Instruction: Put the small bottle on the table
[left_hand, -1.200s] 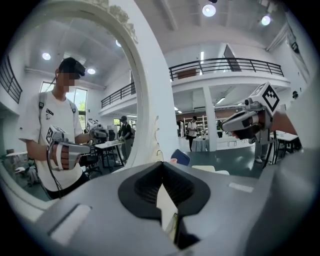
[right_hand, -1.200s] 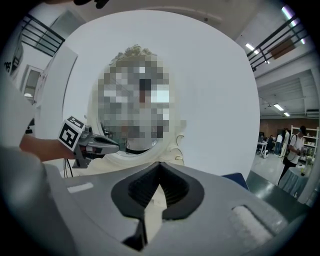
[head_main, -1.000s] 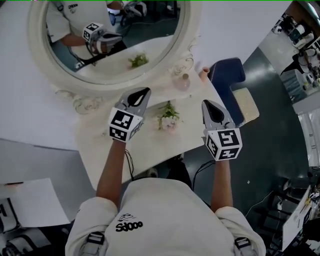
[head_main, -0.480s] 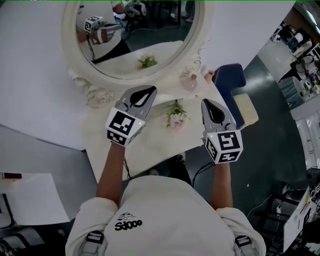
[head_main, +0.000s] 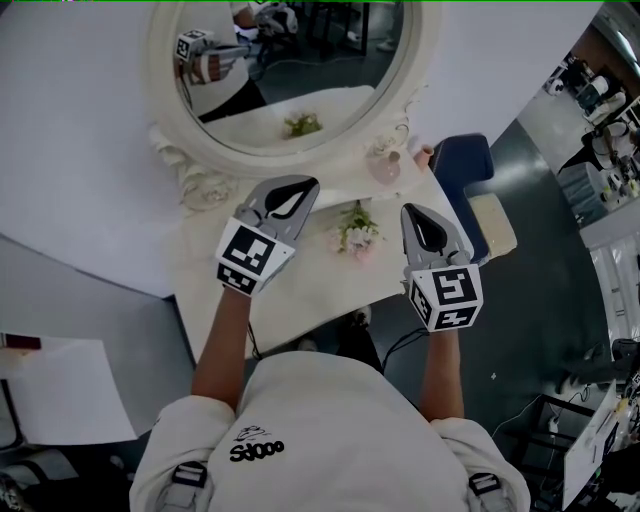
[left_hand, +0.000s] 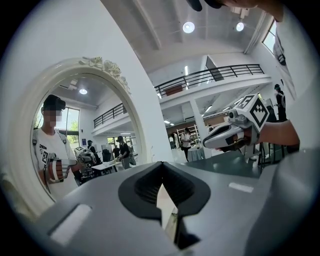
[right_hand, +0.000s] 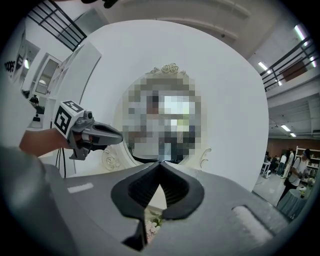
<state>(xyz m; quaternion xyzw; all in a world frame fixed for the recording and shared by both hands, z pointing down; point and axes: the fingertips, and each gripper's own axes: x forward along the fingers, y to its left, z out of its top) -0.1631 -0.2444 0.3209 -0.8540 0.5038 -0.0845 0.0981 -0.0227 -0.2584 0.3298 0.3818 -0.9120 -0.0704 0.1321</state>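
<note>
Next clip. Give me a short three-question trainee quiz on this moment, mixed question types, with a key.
1. True or false: the left gripper holds something.
2. Fill in: on the table, between the left gripper and the right gripper, lie ___.
3. The bottle stands: A by the mirror; B between the grippers; C in the right gripper.
Key: 1 false, its jaws are shut and empty; 2 flowers; 3 A.
</note>
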